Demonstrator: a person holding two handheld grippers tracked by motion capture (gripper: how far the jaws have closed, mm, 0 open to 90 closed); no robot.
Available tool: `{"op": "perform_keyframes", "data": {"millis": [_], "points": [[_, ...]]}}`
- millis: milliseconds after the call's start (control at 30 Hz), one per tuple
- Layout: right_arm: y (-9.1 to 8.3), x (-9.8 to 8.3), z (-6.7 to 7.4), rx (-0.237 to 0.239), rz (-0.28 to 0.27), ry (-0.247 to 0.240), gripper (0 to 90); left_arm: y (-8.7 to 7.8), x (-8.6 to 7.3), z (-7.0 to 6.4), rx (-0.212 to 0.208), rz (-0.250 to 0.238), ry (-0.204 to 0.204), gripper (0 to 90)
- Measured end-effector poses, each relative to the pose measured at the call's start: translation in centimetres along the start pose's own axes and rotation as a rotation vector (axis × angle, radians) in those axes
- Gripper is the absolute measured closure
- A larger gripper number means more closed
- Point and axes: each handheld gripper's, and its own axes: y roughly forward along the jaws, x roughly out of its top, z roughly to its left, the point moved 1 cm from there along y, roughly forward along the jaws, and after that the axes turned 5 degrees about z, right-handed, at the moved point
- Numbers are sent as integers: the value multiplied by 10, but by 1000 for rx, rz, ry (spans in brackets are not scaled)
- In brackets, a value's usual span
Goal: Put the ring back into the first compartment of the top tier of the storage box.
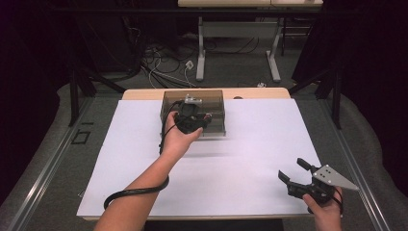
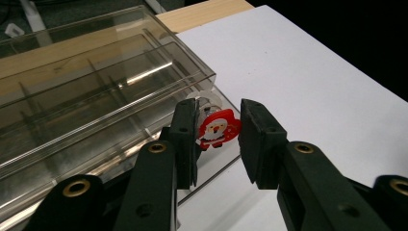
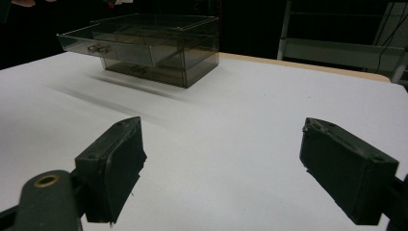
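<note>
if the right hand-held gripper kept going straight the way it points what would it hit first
Probably nothing soon: ahead of the right hand-held gripper, jaws wide apart, lies bare white table cover. The smoky clear drawer box sits farther on, left of its line; depth is hard to judge.

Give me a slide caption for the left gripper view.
Left gripper open around a Santa figure in the clear drawer box's open drawer.

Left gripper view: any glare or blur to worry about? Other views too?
Left gripper view: bright reflection streaks on the clear drawer box, Santa charm sharp, near jaws soft. Right gripper view: the box reads dark, soft smeared shadow on the white sheet before it. High view: sheet evenly lit, surroundings very dark.
</note>
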Motion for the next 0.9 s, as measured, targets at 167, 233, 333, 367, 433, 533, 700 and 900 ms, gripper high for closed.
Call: {"op": "perform_keyframes", "data": {"millis": [167,233,333,367,433,533,700,900], "points": [[0,0,0,-1,3,-2,149,-6,-4,11,19,-1,-8,685],[0,0,0,-2,2,2,149,-8,-5,13,20,-1,-11,685],[0,0,0,-1,3,-3,149,-13,-8,21,32,-9,-25,685],[0,0,0,-1,4,-2,149,-14,-9,23,35,-8,-30,685],[0,0,0,1,3,-2,149,-16,-10,25,39,-7,-31,685],[0,0,0,0,6,-2,149,-21,-13,31,50,-6,-40,685],[0,-1,0,-3,7,0,149,-28,-15,37,66,-9,-46,685],[1,-1,0,-4,5,3,149,-35,-20,46,84,-10,-59,685]]}}
